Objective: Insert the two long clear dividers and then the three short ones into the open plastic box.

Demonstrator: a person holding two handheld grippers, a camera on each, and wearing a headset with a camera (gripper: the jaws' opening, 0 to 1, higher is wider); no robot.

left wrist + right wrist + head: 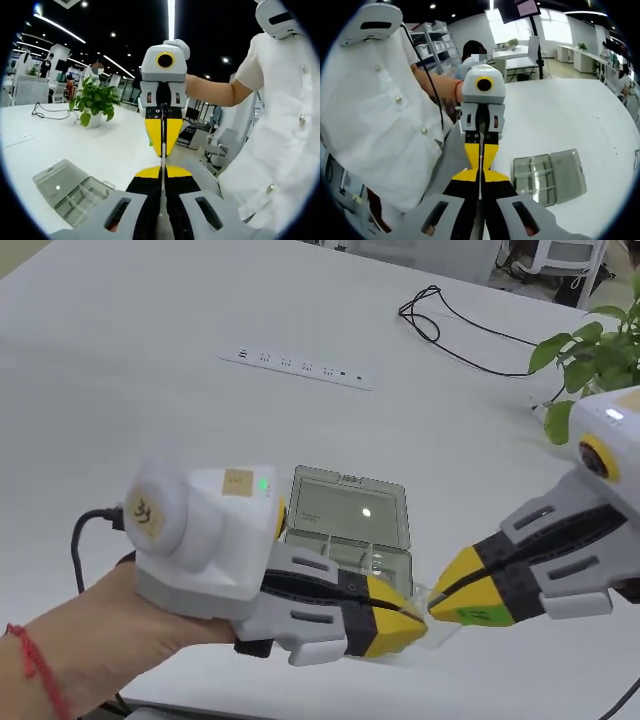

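Over a smooth white bench [150, 390], we see two handheld grippers meet nose to nose, their yellow wedge-shaped tips on black ribbed fingers and grey moulded bodies. The left tongs [408, 616] sit in a bare hand [110, 625] with a thin red string [35, 670] at the wrist, and the right tongs [445, 604] come in from the opposite side. In the left gripper view a thin clear divider [162, 162] shows edge-on as a pale, glassy line that runs from between that gripper's own tips up into the tips facing it. We read both pairs of jaws as pressed almost fully together, each pinching one end of this flat strip; we cannot tell whether it is a long or a short one. The open plastic box [400, 558] lies on the bench just behind the meeting tips, apart from both grippers. It is a shallow transparent rectangle with rounded corners. Its hinged lid lies flat behind it and catches a spot of ceiling light, and clear ribs split its tray into compartments. Farther back on the bench lie a slim white power strip [300, 368] and a looped black cable [440, 320], and a leafy green potted plant [590, 350] stands at the bench's right edge. Both gripper views catch the person's white buttoned shirt [270, 125].
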